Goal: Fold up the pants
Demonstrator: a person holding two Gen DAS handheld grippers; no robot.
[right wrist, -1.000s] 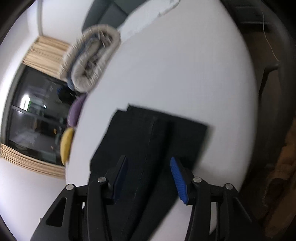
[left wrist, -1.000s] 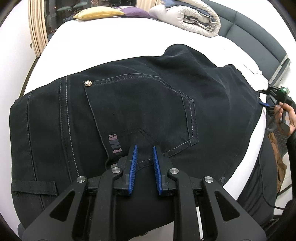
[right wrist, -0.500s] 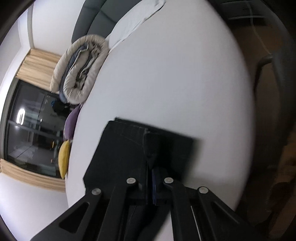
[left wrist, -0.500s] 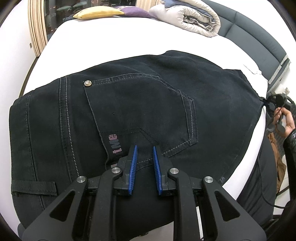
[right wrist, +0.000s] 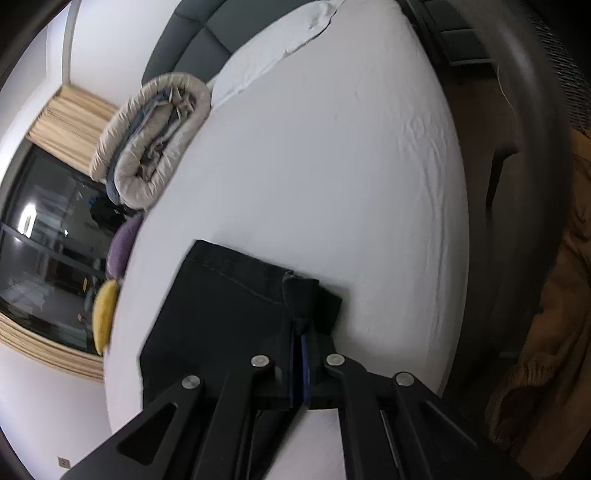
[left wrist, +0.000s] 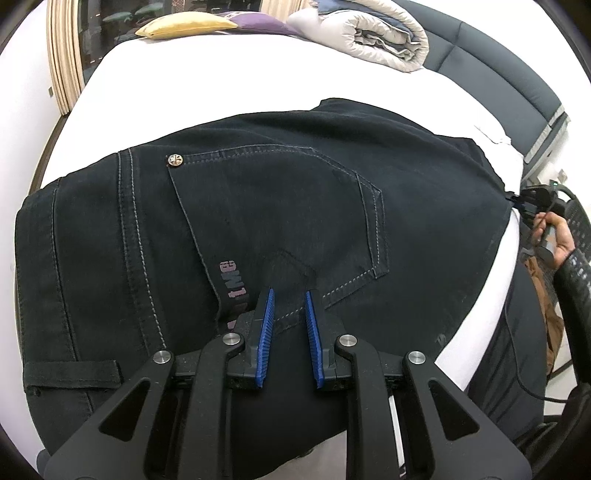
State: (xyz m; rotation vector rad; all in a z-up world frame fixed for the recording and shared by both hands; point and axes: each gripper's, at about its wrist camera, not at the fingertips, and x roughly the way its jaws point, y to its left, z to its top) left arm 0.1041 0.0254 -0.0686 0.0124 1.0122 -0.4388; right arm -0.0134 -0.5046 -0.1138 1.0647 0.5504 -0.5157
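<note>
Right wrist — jaws, apart before, now clamp the pants (right wrist: 236, 295) hem; left jaws grip fabric.

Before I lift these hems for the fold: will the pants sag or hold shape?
Probably sag: the pants already crumple at the right gripper. Likely weighty, being thick stitched denim. Unlikely to slip on the bed sheet.

Dark pants (left wrist: 258, 206) lie spread across a white bed (left wrist: 229, 77), back pocket (left wrist: 280, 206) up, a metal rivet (left wrist: 174, 160) at its corner. The left gripper (left wrist: 289, 295) pinches a raised fold of cloth at the pocket's lower edge between its blue pads (left wrist: 265, 332). At the far right, a hand (left wrist: 557, 236) holds the right gripper (left wrist: 517, 201) against the pants' edge. A rolled duvet (left wrist: 373, 33) and yellow pillow (left wrist: 184, 26) lie beyond.
</note>
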